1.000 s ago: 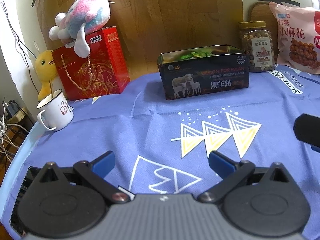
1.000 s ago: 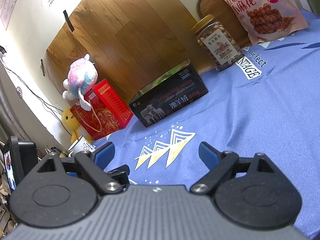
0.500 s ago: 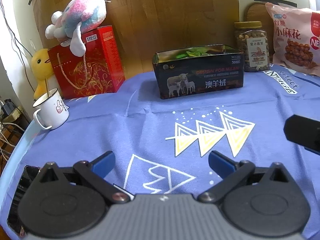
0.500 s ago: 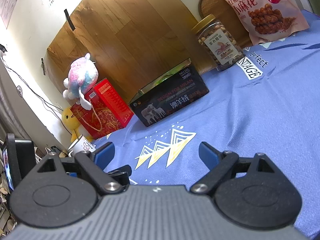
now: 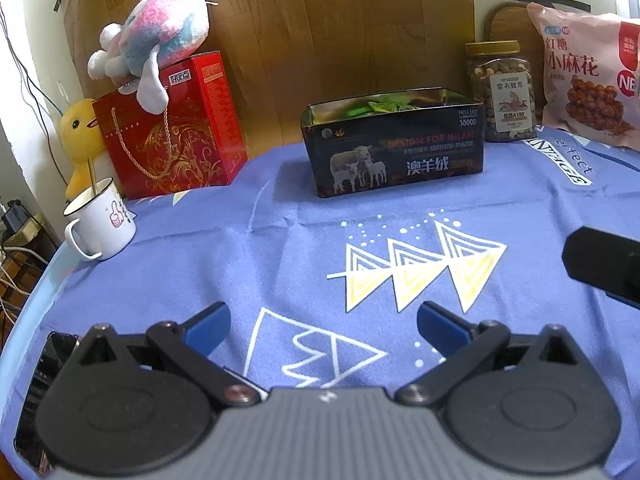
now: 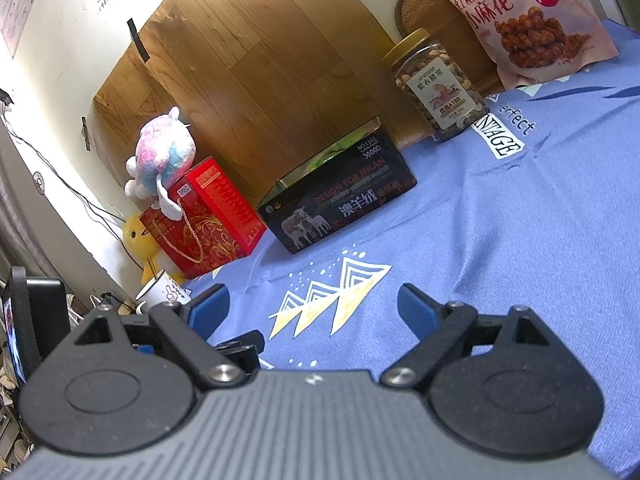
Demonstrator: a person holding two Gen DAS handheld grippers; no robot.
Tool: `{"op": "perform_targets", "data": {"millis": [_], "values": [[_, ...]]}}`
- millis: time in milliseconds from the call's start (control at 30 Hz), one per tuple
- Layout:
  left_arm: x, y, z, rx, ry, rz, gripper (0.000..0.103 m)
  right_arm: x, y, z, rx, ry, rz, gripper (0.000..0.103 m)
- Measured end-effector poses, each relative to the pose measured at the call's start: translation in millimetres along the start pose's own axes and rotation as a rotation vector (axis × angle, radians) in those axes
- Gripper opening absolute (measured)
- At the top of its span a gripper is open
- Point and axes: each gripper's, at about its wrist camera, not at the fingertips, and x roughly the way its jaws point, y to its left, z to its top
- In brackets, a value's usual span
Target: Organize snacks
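Observation:
A black open tin (image 5: 394,146) with sheep pictures stands at the back of the blue cloth and holds green-wrapped snacks (image 5: 380,104); it also shows in the right wrist view (image 6: 340,200). A jar of nuts (image 5: 505,92) and a pink bag of fried twists (image 5: 586,80) stand to its right, seen too in the right wrist view as the jar (image 6: 438,86) and the bag (image 6: 528,20). My left gripper (image 5: 323,326) is open and empty, low over the cloth. My right gripper (image 6: 314,310) is open and empty too.
A red gift box (image 5: 172,132) with a plush toy (image 5: 156,40) on top stands back left, beside a yellow duck toy (image 5: 78,132) and a white mug (image 5: 102,220). A dark phone (image 5: 44,392) lies at the table's left edge. Part of the right gripper (image 5: 604,268) shows at the right.
The left gripper has drawn back and tilted a little, so the tin and mug sit slightly farther and more to the left. The right gripper has barely moved. Both stay open.

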Motion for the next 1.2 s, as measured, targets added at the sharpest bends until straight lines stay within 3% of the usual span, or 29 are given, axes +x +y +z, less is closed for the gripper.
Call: {"op": "perform_targets", "data": {"millis": [400,733,1200], "values": [[2.1,-0.9,-1.5,0.005,0.011,-0.002,0.103,-0.2,-0.2,-0.4,-0.001,0.0,0.0,0.093],[2.4,-0.7,-1.0,0.028,-0.009,0.055,0.103,0.4,-1.5,-0.4,0.004,0.006,-0.002,0.093],[3.4,-0.6,-1.5,0.01,0.017,-0.002,0.103,0.4,-1.3,-0.2,0.005,0.006,-0.003,0.093]]}}
